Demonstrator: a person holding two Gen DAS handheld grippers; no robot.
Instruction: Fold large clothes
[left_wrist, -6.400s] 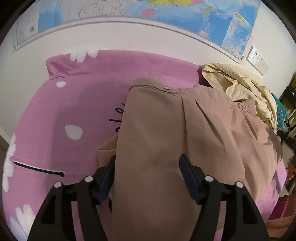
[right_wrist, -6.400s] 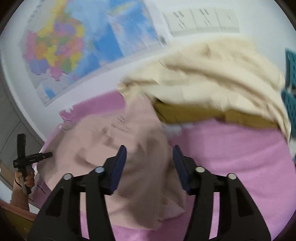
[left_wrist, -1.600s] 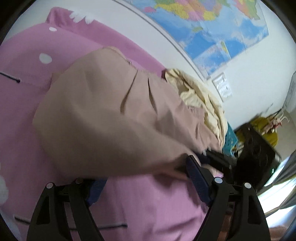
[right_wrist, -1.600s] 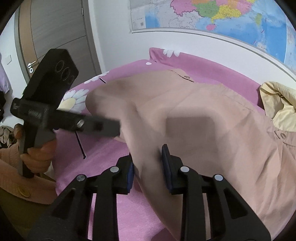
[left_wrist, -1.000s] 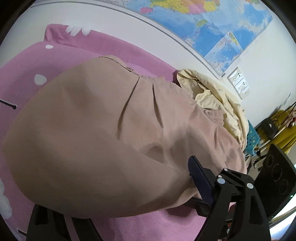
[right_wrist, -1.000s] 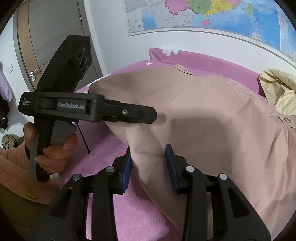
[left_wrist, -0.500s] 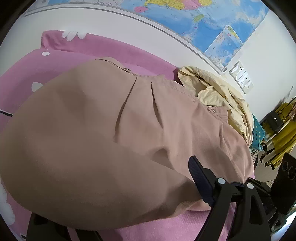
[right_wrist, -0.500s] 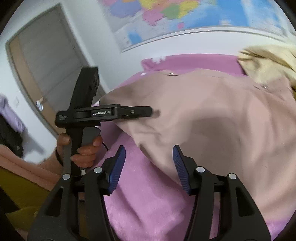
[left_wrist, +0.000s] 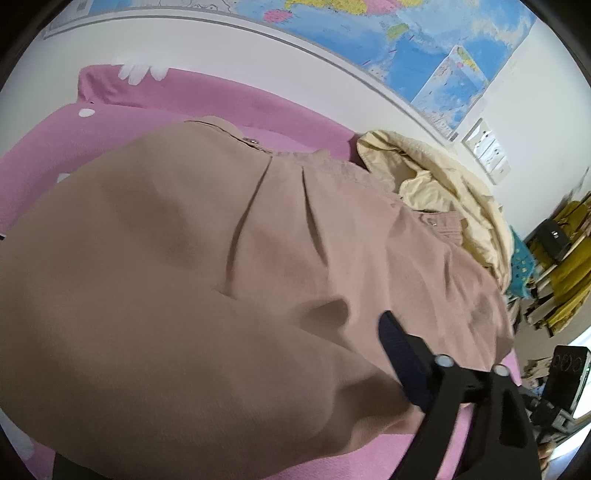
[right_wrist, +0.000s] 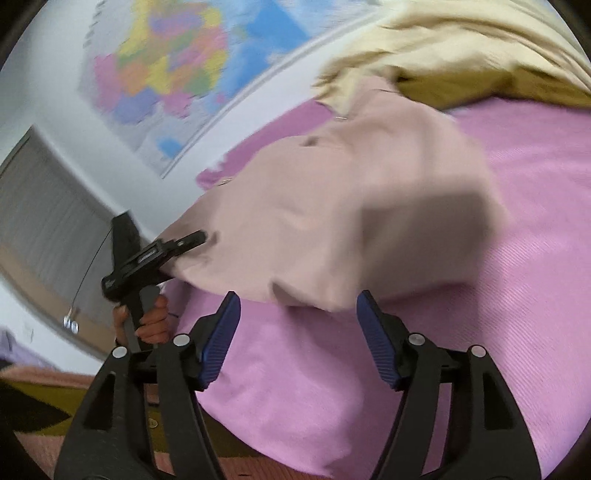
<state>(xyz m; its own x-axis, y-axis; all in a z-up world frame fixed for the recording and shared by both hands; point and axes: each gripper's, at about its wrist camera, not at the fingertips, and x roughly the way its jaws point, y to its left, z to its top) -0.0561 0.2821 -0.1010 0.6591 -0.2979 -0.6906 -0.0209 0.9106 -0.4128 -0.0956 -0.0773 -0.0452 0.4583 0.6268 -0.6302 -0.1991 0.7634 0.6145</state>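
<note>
A large tan garment (left_wrist: 258, 240) lies spread on the pink bed cover (left_wrist: 221, 99), its near part bunched and draped over my left gripper (left_wrist: 291, 332). Only the right finger (left_wrist: 402, 358) of that gripper shows; the left one is hidden under cloth. Its jaws stand wide and are closing a little around a loose bulge of fabric. The right wrist view shows the left gripper (right_wrist: 159, 254) in a hand, its tip under the garment's (right_wrist: 332, 192) left edge. My right gripper (right_wrist: 298, 299) hovers just short of the near hem, its jaws opening with nothing between them.
A pile of cream clothes (left_wrist: 443, 192) lies at the far right of the bed, against the wall with a map (left_wrist: 406, 37). Shelves with books and yellow things (left_wrist: 554, 280) stand to the right. Bare pink cover (right_wrist: 480, 332) lies near the right gripper.
The right gripper let go of the garment's edge, opened wide, rolled and drew back to the right along the bed. The left gripper stayed put under the draped cloth.
</note>
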